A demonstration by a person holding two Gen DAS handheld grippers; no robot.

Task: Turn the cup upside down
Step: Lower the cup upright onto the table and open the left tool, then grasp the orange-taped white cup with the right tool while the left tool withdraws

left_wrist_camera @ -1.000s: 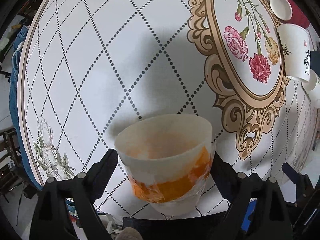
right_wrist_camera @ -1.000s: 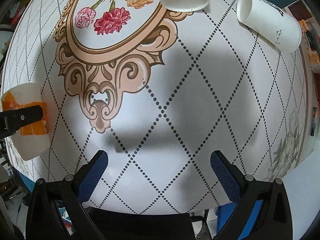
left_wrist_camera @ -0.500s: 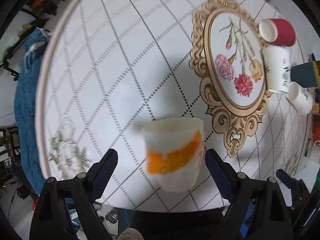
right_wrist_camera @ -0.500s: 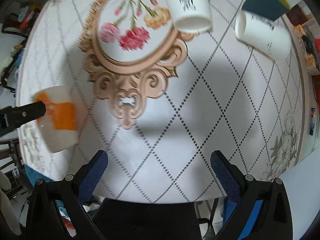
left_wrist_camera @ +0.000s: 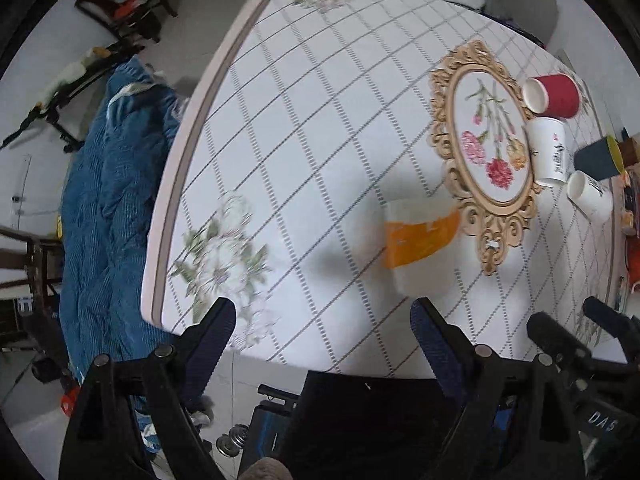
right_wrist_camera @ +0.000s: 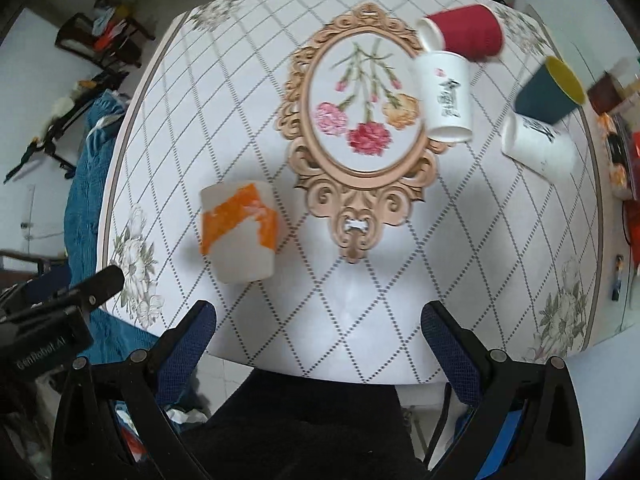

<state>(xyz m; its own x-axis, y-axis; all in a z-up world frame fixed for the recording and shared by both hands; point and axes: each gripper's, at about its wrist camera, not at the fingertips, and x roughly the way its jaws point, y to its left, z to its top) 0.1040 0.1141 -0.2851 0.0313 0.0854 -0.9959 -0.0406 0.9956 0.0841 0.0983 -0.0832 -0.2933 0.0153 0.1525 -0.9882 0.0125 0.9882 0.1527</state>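
Observation:
A white cup with an orange band (right_wrist_camera: 239, 235) stands on the table left of the gold oval print; it looks to rest with its mouth down, though blur makes this unsure. It also shows in the left wrist view (left_wrist_camera: 420, 244). My left gripper (left_wrist_camera: 323, 334) is open and empty, pulled back above the table's near edge, apart from the cup. My right gripper (right_wrist_camera: 319, 330) is open and empty, above the near edge at the table's middle.
A red cup (right_wrist_camera: 464, 34), a white lettered cup (right_wrist_camera: 446, 96), another white cup (right_wrist_camera: 538, 146) and a dark blue cup with yellow inside (right_wrist_camera: 550, 90) lie at the far right. A blue blanket (left_wrist_camera: 108, 200) hangs left of the table (right_wrist_camera: 400, 264). A dark chair sits below.
My left gripper let go of the orange-banded cup and drew back and up; the cup now stands free on the table. My right gripper also rose away from the table.

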